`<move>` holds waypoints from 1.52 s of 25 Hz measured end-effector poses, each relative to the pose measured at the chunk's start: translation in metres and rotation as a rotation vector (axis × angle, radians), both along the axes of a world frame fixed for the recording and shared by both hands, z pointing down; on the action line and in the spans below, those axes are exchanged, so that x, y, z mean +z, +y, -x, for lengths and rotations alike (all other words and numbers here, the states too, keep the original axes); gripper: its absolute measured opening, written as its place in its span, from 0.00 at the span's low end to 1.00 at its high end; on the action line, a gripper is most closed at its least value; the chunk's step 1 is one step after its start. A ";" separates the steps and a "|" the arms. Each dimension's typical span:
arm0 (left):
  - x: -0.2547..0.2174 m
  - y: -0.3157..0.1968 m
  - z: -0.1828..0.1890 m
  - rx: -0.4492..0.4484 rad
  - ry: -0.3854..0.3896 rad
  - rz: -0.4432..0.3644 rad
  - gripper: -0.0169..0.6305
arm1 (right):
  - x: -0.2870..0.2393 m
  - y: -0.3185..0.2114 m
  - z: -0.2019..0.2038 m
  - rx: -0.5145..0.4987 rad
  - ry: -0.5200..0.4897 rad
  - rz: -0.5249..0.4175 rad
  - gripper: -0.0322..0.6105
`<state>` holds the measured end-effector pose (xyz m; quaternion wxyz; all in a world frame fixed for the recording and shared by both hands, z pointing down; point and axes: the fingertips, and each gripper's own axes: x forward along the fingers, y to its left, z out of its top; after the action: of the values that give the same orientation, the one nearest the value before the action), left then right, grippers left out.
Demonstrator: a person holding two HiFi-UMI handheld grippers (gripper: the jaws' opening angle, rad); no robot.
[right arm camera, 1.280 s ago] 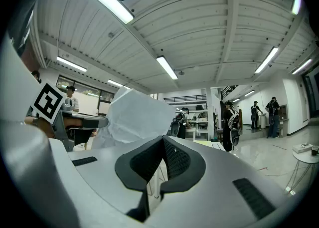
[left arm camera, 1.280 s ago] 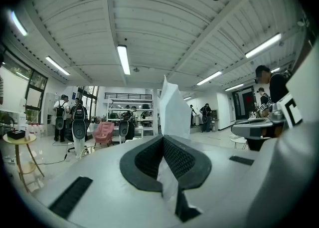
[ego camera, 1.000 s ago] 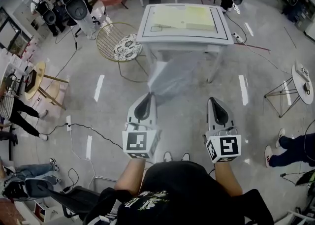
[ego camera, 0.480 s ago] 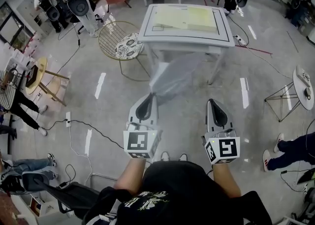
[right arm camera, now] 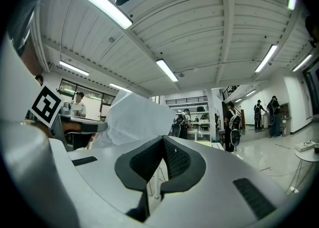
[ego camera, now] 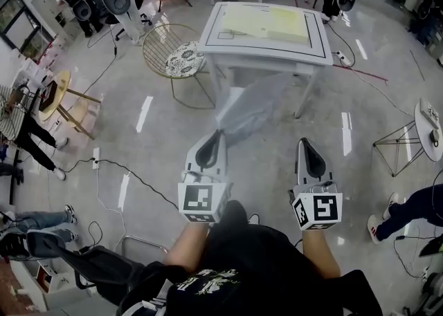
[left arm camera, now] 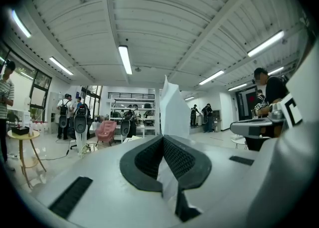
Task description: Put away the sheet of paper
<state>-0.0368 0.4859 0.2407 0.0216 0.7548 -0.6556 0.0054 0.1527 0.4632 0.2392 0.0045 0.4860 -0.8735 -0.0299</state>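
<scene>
Pinching the sheet of paper point(ego camera: 250, 106) by its near edge, the left claw point(ego camera: 214, 137) holds it fanned toward the bench point(ego camera: 306, 50); the right claw point(ego camera: 305, 144) alongside is closed, empty.

both forearms point(ego camera: 188, 245) are reaching forward, side by side. the left gripper point(ego camera: 213, 138) is pinching the sheet of paper point(ego camera: 242, 110) between its fingertips; the right gripper point(ego camera: 304, 145) is pressing its jaws together, empty.

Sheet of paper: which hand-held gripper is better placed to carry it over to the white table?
Left. The left hand-held gripper has its jaws shut on the sheet of paper, which extends from them toward the white table ahead. The right hand-held gripper is shut on nothing, beside the sheet.
</scene>
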 end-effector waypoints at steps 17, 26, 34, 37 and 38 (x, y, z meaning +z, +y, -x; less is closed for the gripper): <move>0.006 -0.023 0.004 -0.023 0.001 -0.006 0.03 | 0.008 -0.026 0.010 -0.036 -0.003 -0.003 0.05; 0.013 -0.057 0.007 0.004 0.027 0.003 0.03 | 0.014 -0.057 0.017 -0.025 0.009 0.006 0.05; 0.014 -0.109 0.016 0.030 0.049 0.019 0.03 | 0.012 -0.103 0.027 -0.009 0.017 0.015 0.05; 0.016 -0.129 0.023 0.039 0.052 0.031 0.03 | 0.012 -0.123 0.036 -0.005 0.017 0.019 0.05; 0.015 -0.136 0.025 0.042 0.053 0.034 0.03 | 0.012 -0.129 0.039 -0.004 0.016 0.020 0.05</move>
<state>-0.0623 0.3503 0.2562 0.0515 0.7677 -0.6387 -0.0032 0.1137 0.3346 0.2511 0.0163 0.4840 -0.8746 -0.0250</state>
